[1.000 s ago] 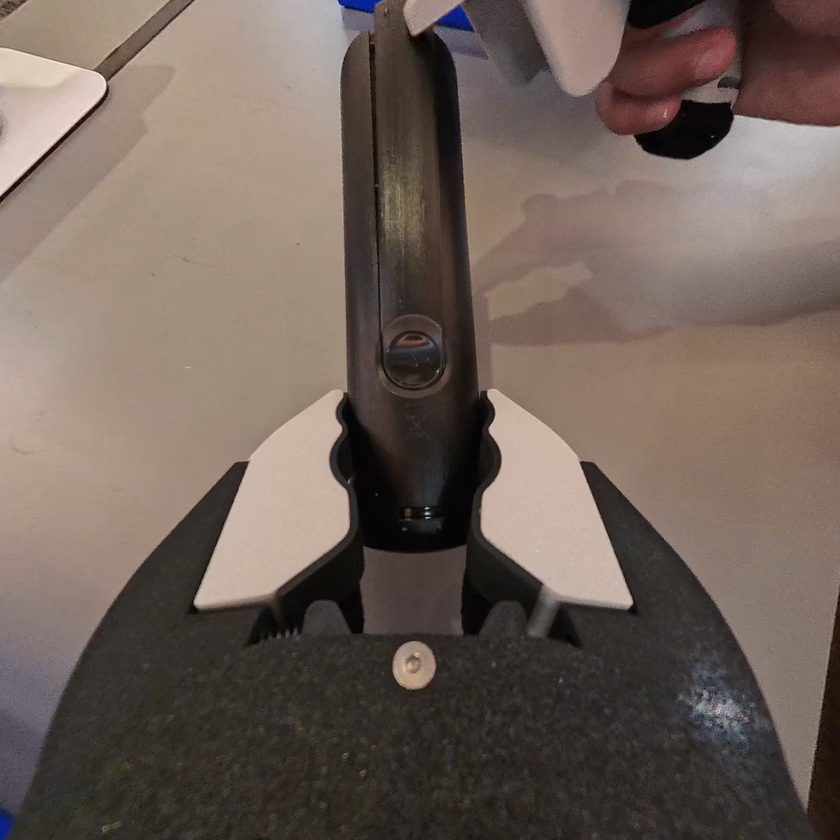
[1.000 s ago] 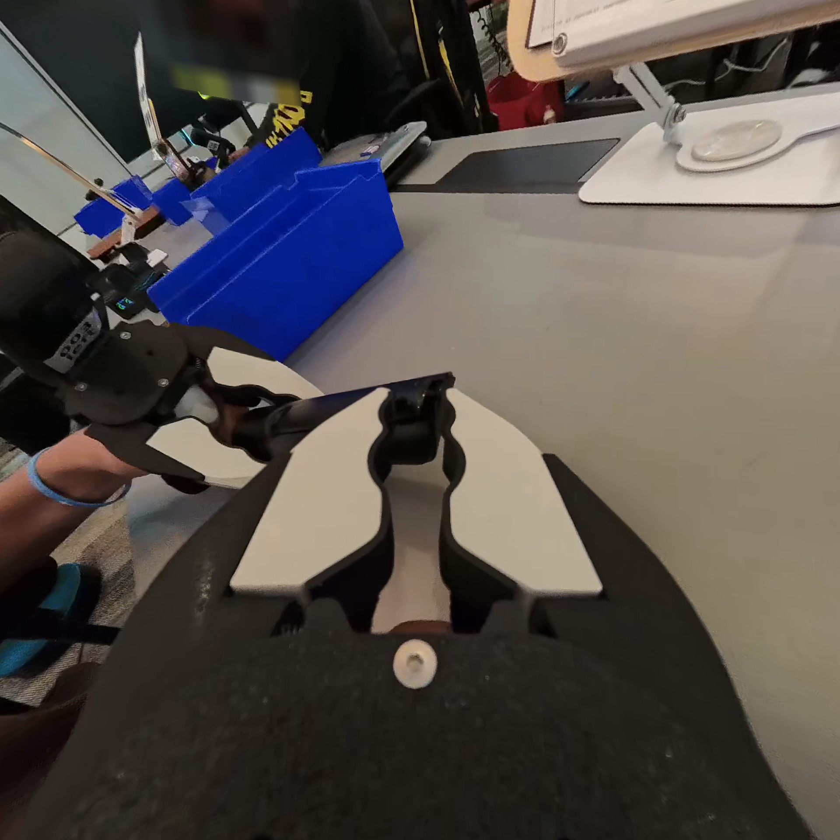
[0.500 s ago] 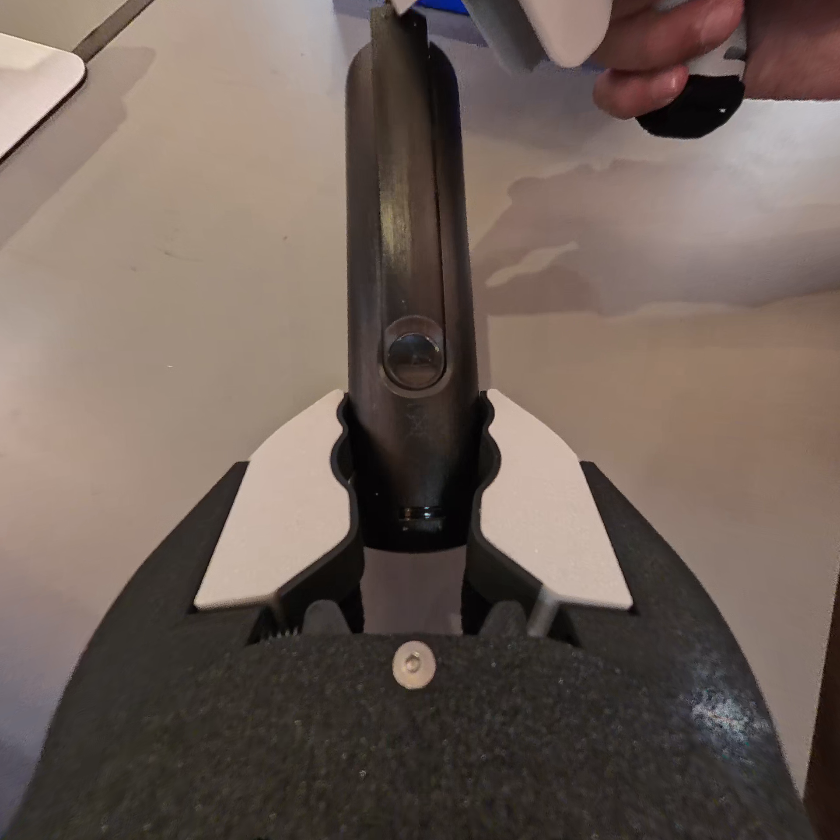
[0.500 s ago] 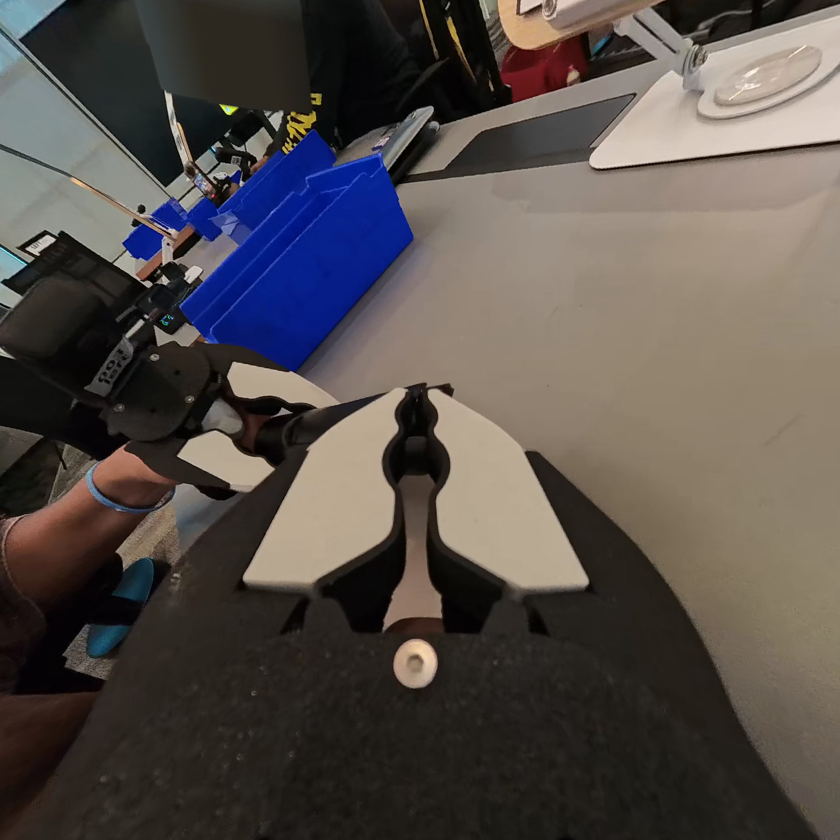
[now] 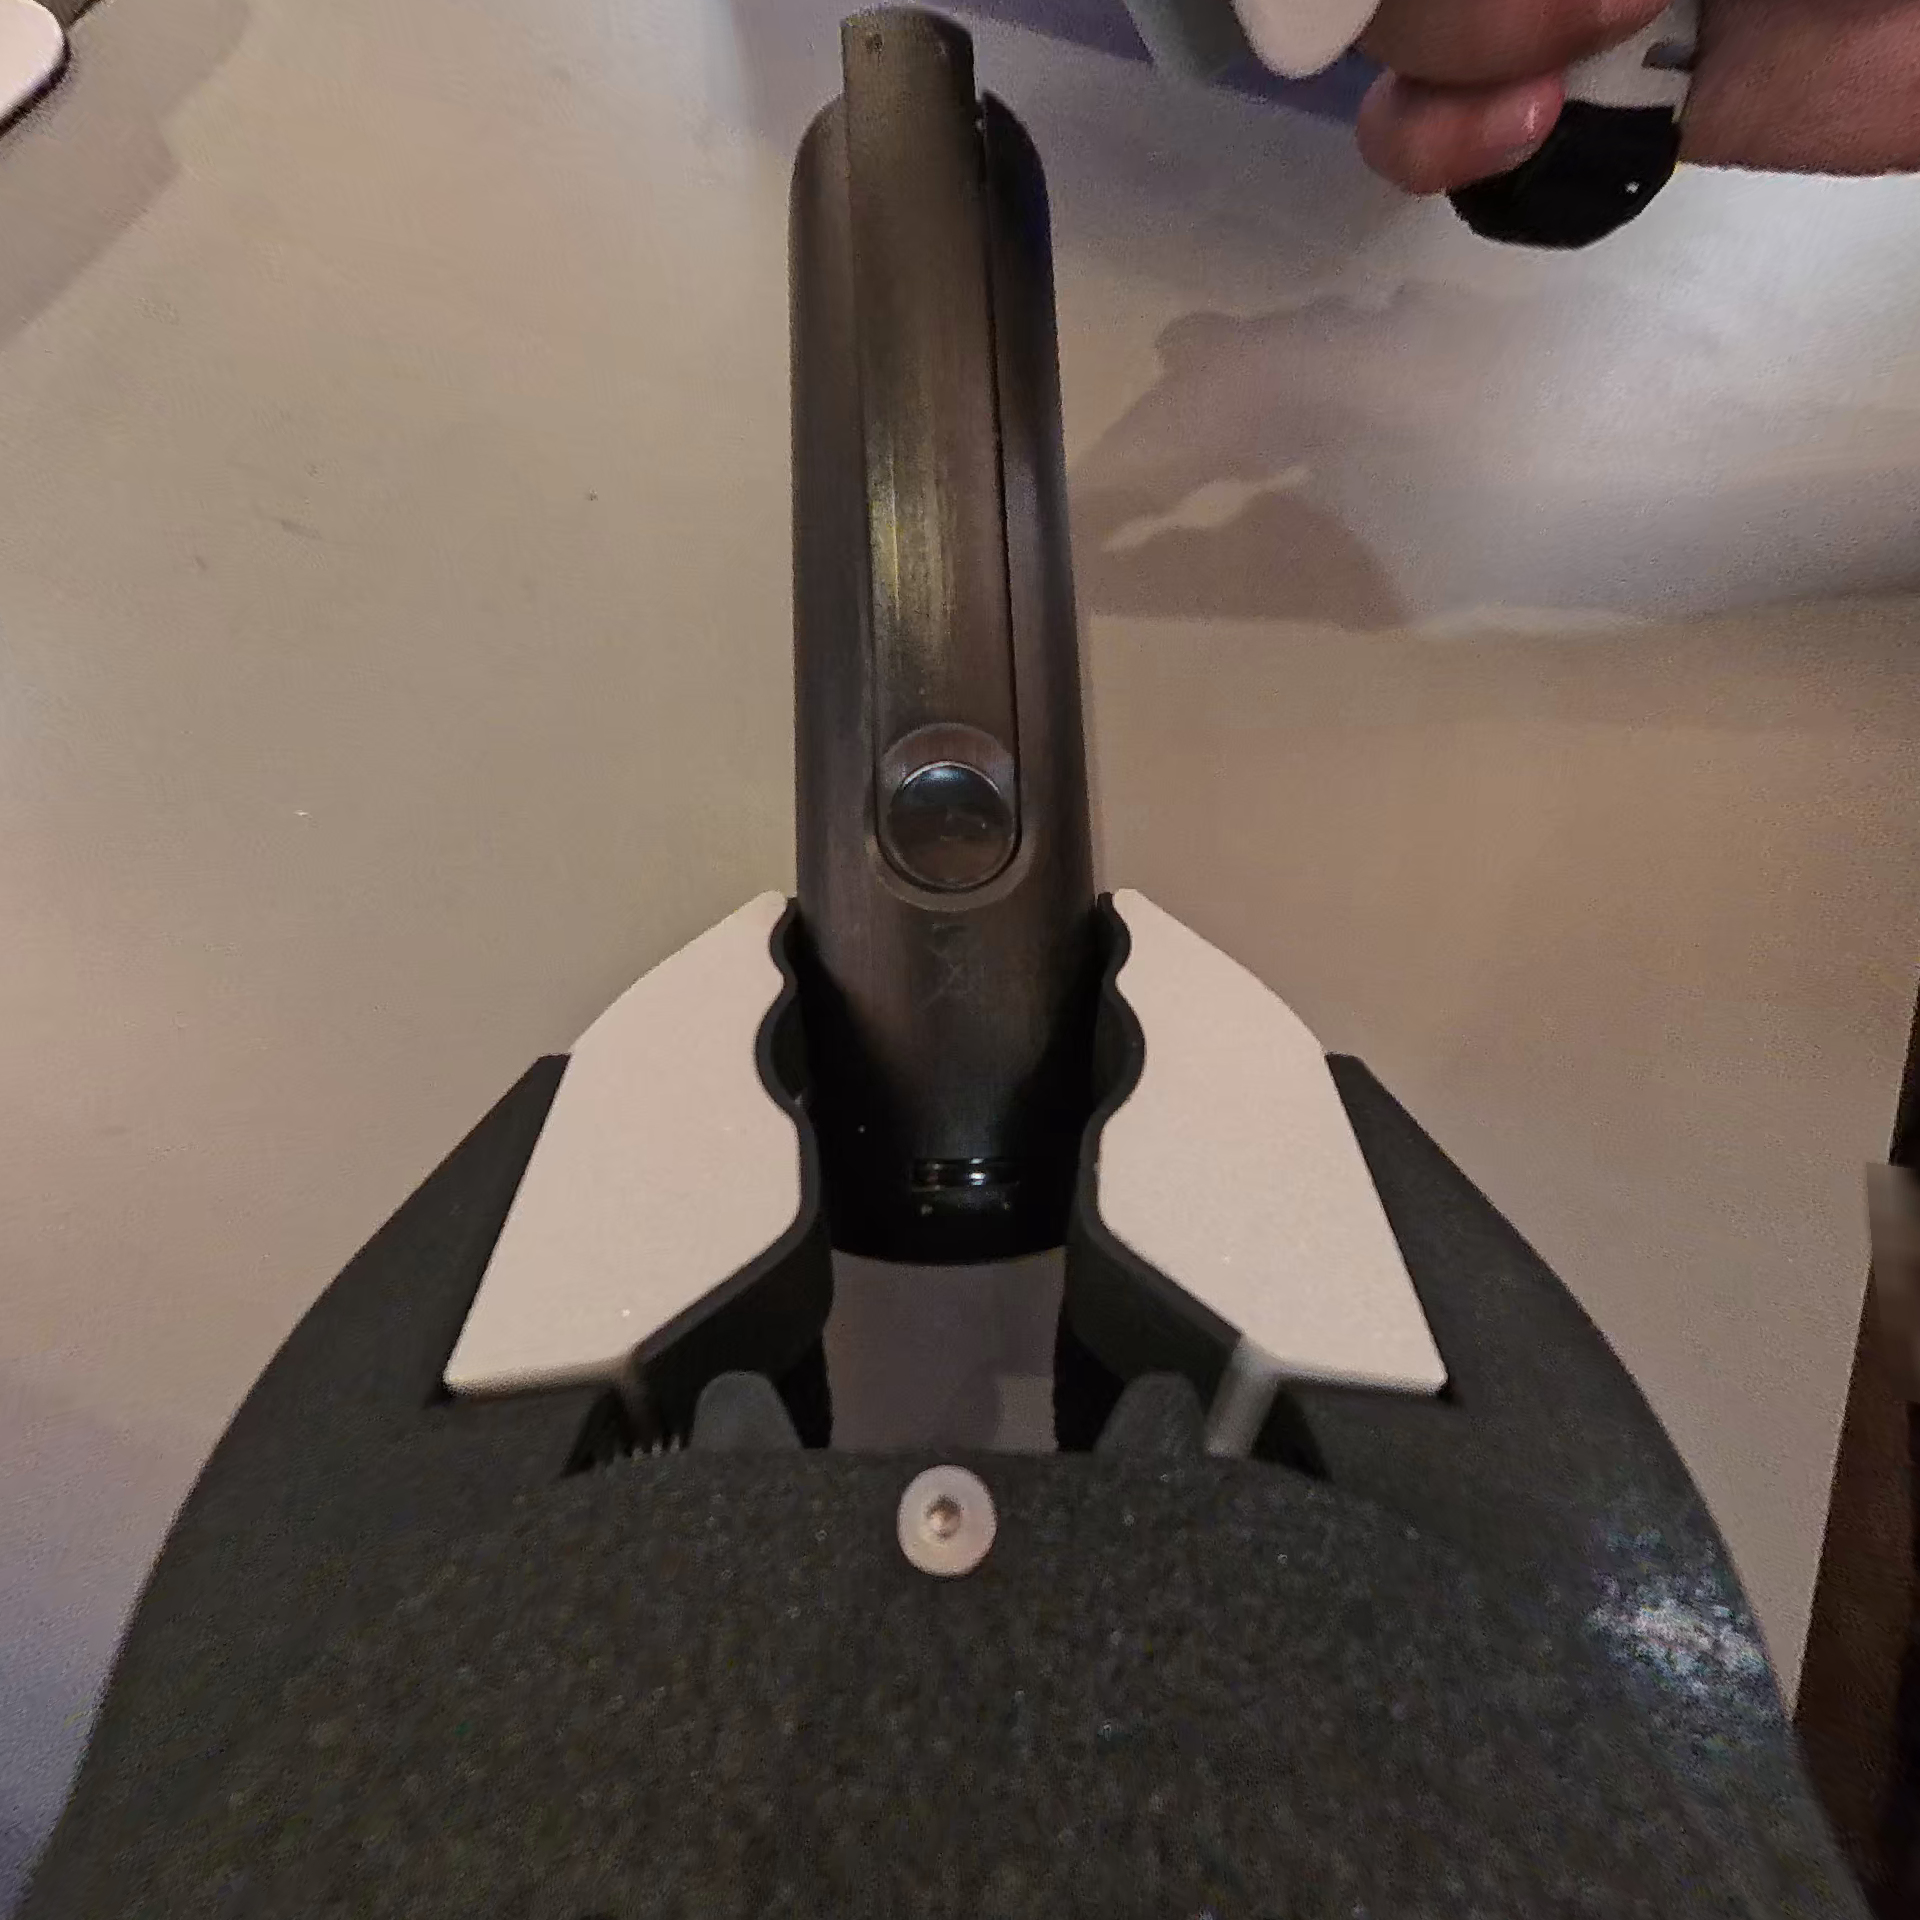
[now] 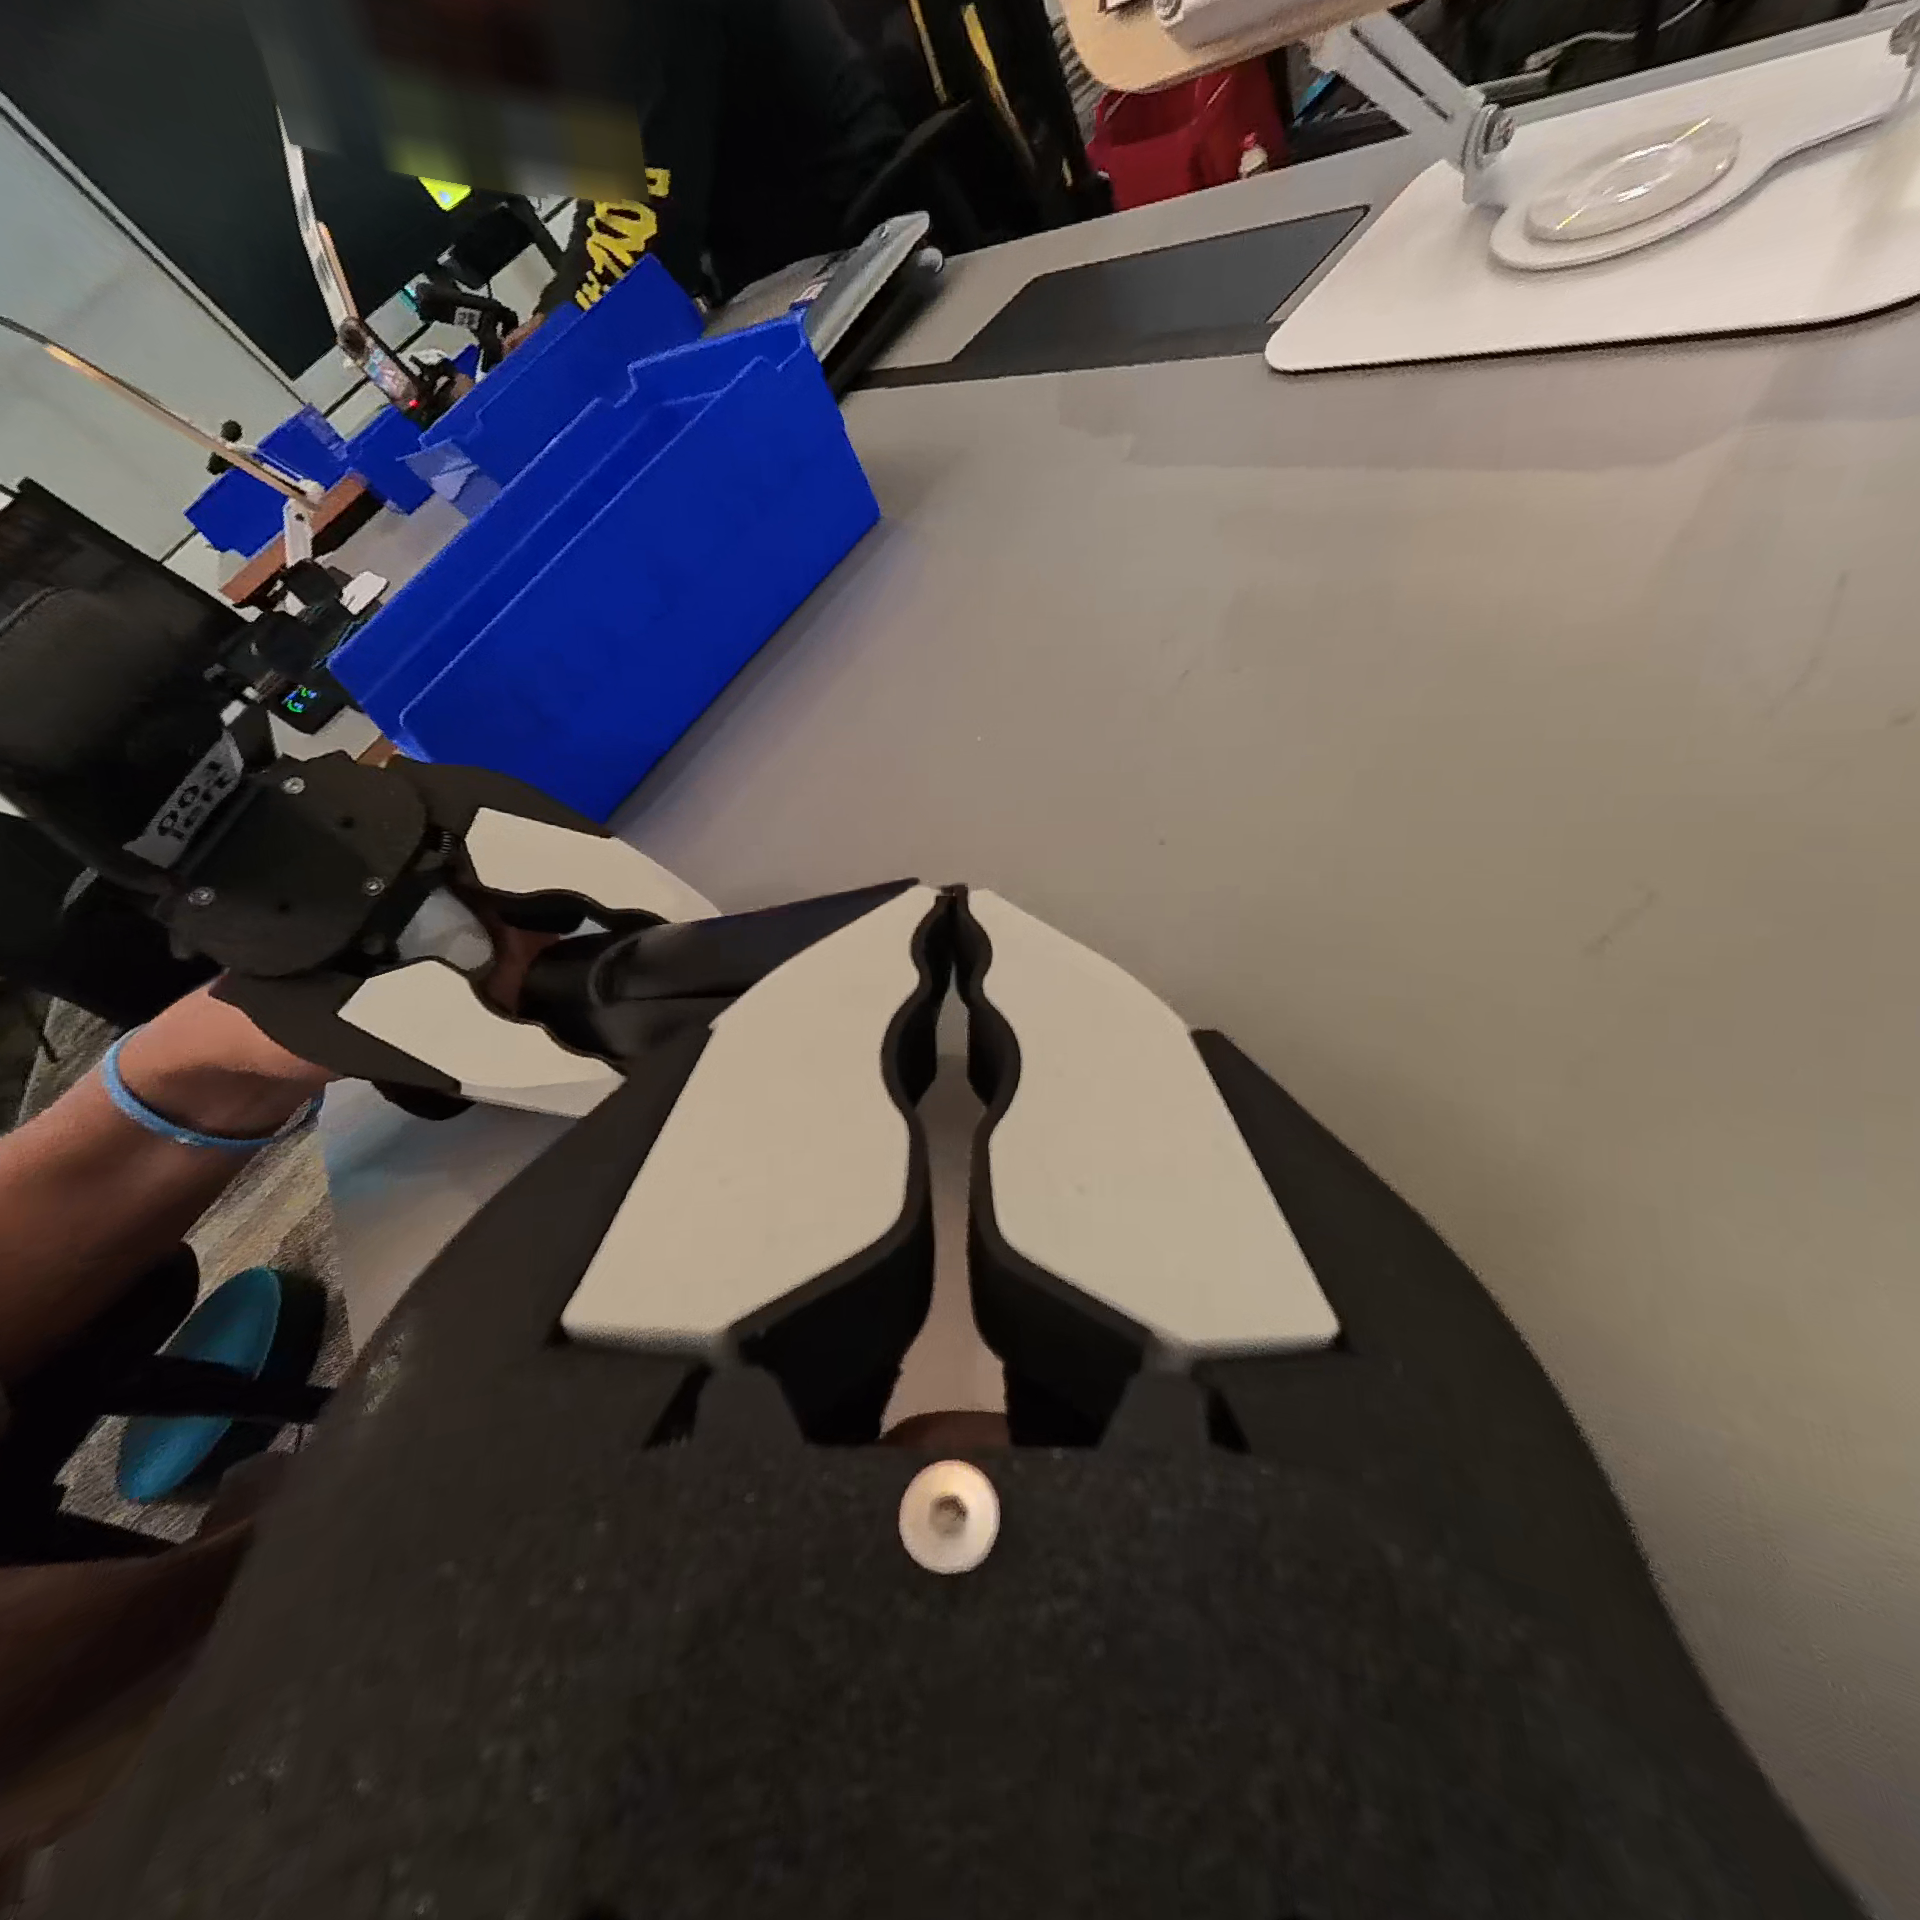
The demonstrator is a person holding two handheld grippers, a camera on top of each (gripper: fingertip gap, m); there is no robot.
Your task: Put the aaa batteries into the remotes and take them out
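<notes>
left gripper point(image 5: 940, 997) clamps black remote point(image 5: 935, 582) above table point(image 5: 364, 623) | right gripper point(image 6: 951, 914) jaws pressed together at remote's far end; whether pinching the cover, cannot tell | step, likely: sliding battery cover | next: steady pull along the body

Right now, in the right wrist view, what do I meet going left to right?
Left gripper clamping the black remote → right gripper, its fingers closed → bare grey table. Blue bins and a white stand base sit farther back.
</notes>
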